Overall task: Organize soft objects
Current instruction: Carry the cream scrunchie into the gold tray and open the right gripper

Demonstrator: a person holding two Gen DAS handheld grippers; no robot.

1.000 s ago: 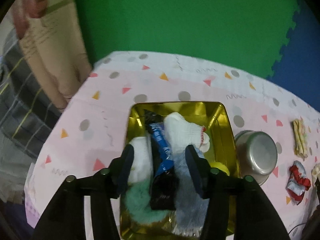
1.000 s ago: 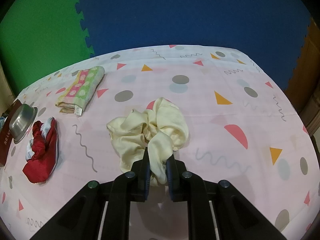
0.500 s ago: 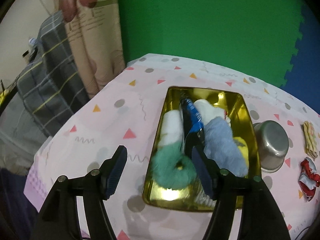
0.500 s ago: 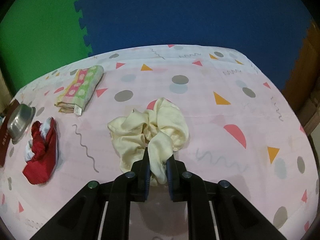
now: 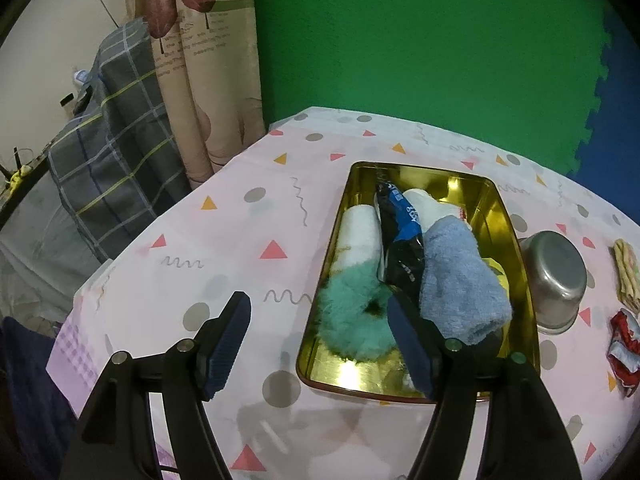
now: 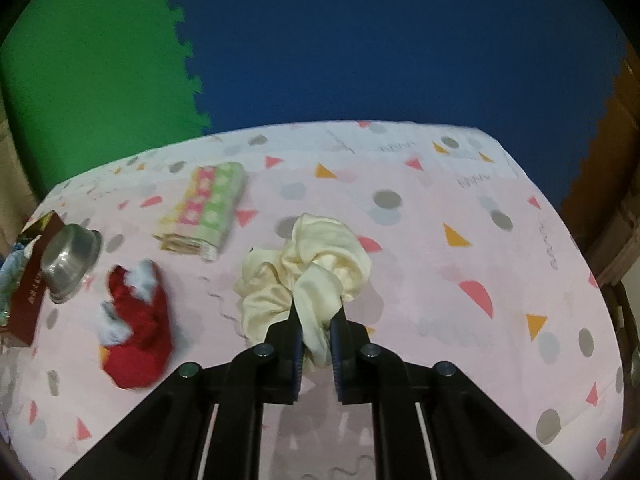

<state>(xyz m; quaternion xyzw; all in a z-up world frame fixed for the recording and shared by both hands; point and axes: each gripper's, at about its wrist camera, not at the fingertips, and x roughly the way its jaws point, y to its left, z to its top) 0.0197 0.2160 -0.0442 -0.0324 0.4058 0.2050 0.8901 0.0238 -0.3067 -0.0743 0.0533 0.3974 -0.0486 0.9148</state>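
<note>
So the whole thing sits on a pink tablecloth with triangles, dots and squiggles (image 5: pixel 224 240), with green foam wall mats (image 5: pixel 420 48) behind on the left and blue foam wall mats (image 6: pixel 380 40) further right. Off the left table edge there's a beige printed curtain (image 5: pixel 200 80) and a grey plaid blanket (image 5: pixel 108 148).

Plenty of bare cloth left of the gold rectangular metal tin (image 5: pixel 516 264), which is packed: a white rolled cloth (image 5: pixel 360 236), a teal fluffy scrunchie (image 5: pixel 352 316), a black-and-blue plastic packet (image 5: pixel 402 240), a white sock (image 5: pixel 424 204) and a light blue fuzzy sock (image 5: pixel 460 284). Just right of the tin is an upturned steel bowl (image 5: pixel 560 276). Then comes a red and white scrunchie (image 6: pixel 138 320), a folded pink-and-green patterned towel (image 6: pixel 208 204), and lots of free cloth toward the right edge.

The left gripper (image 5: pixel 320 344) has just been opening its jaws; they're spread wide with nothing in them, one finger over the cloth, the other over the tin's near end. The right gripper (image 6: pixel 316 344) is clamped tight on a fold of the cream satin scrunchie (image 6: pixel 316 264), mid-table.
</note>
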